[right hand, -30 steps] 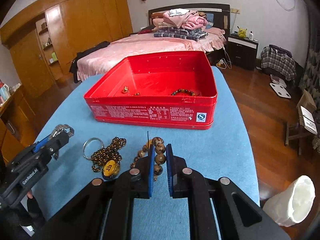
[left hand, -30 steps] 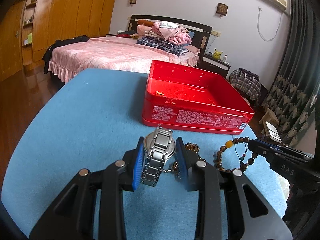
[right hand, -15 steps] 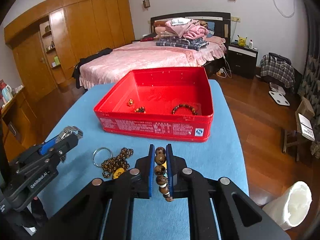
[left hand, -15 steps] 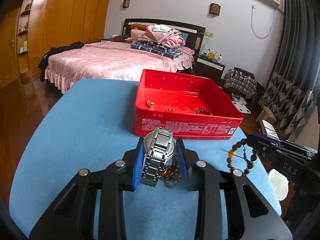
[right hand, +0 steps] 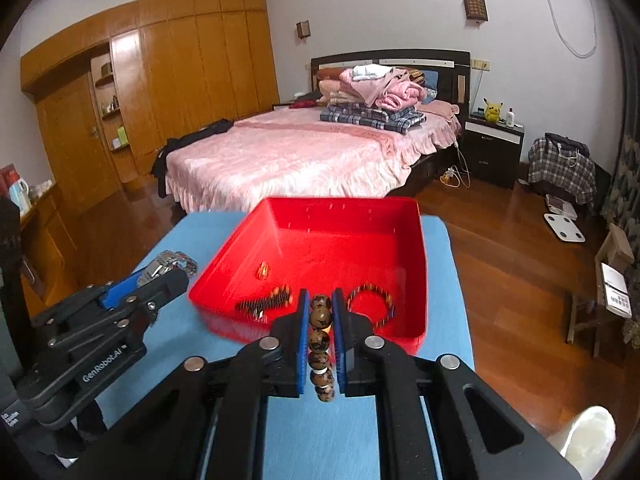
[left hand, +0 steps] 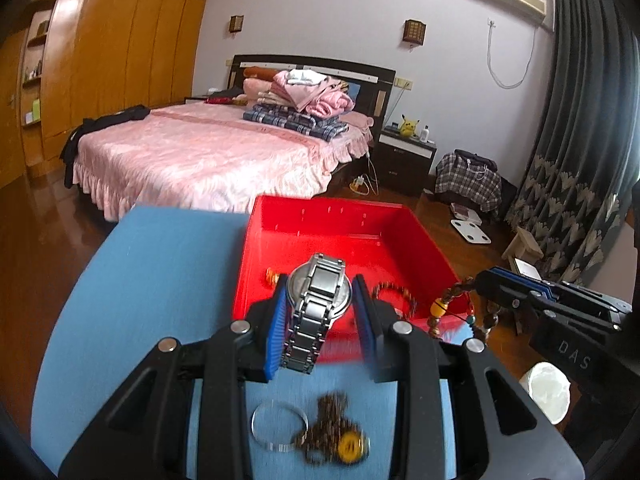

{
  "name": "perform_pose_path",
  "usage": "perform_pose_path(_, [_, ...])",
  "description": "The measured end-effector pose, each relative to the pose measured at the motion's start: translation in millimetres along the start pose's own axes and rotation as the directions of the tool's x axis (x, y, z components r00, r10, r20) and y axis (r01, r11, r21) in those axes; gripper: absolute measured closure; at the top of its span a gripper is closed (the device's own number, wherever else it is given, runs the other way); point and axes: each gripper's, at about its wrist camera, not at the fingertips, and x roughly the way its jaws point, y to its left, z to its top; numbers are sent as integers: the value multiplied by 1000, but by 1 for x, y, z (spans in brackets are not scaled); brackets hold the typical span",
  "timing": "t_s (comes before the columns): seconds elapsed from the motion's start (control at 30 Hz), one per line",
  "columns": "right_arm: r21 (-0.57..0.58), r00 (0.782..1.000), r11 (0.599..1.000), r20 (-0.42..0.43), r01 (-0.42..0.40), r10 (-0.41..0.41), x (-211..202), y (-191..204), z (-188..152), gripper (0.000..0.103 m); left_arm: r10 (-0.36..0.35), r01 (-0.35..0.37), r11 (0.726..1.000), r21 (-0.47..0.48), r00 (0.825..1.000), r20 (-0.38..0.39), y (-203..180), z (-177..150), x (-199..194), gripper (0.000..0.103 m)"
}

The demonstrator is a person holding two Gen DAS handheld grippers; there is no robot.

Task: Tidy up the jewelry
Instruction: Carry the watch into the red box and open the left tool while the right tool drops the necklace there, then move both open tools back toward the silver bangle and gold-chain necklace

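My left gripper is shut on a silver metal watch and holds it above the near wall of the red tin box. My right gripper is shut on a brown bead bracelet, lifted over the box's near wall; the bracelet also hangs from it in the left wrist view. Inside the box lie a small gold piece, a dark bead string and a bead bracelet. On the blue table below lie a clear ring and a brown chain with a yellow pendant.
A white roll stands past the table's right edge. A pink bed is behind the table, wooden wardrobes to the left, and wooden floor with a small stool to the right.
Both grippers have risen and moved forward with the watch and the bracelet, from the table in front of the box to above its near wall. The ring and chain stayed on the table.
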Motion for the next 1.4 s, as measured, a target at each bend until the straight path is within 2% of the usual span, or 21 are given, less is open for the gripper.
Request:
perform_pose_path(0.3, [4,1000,1000,4,-3,3,42,-17,28,92,0,0,1000,0,999,-35,0,23,53,73])
perform_pose_path(0.6, [17,999,1000,-45,-3,3,86,-27,29,92,25,-25,1000,1,995,-96,8,25,97,73])
perform_pose_path(0.63, [19,999,1000,-51,1,0,89,-28,28,91,23,-23,1000,-1,995,-102,10,26,99,72])
perform_pose_path(0.67, [20,998,1000,-63,17,-15,93,-30,26,82,23,-23,1000,1,993,-115,12,25,102,71])
perform_pose_path(0.7, [22,997,999,-67,34,-33,95,-32,25,64,33,-33,999,3,992,-121,14,25,102,60])
perform_pose_path(0.73, [30,996,998,-64,60,-58,94,-34,22,60,37,-37,999,1,992,-121,16,25,101,46])
perform_pose_path(0.77, [35,996,997,-59,68,-66,94,-36,21,59,36,-37,999,-9,993,-108,19,25,97,42])
perform_pose_path(1.07, [77,998,996,-31,49,-47,66,-38,4,58,54,-53,998,15,997,-47,20,24,59,40])
perform_pose_path(1.17, [74,999,996,-20,40,-38,53,-31,-6,58,65,-65,998,15,997,-38,24,13,41,33])
perform_pose_path(1.4, [81,1000,997,-27,17,-15,32,-11,-44,57,83,-83,997,-5,994,-68,35,-26,8,30])
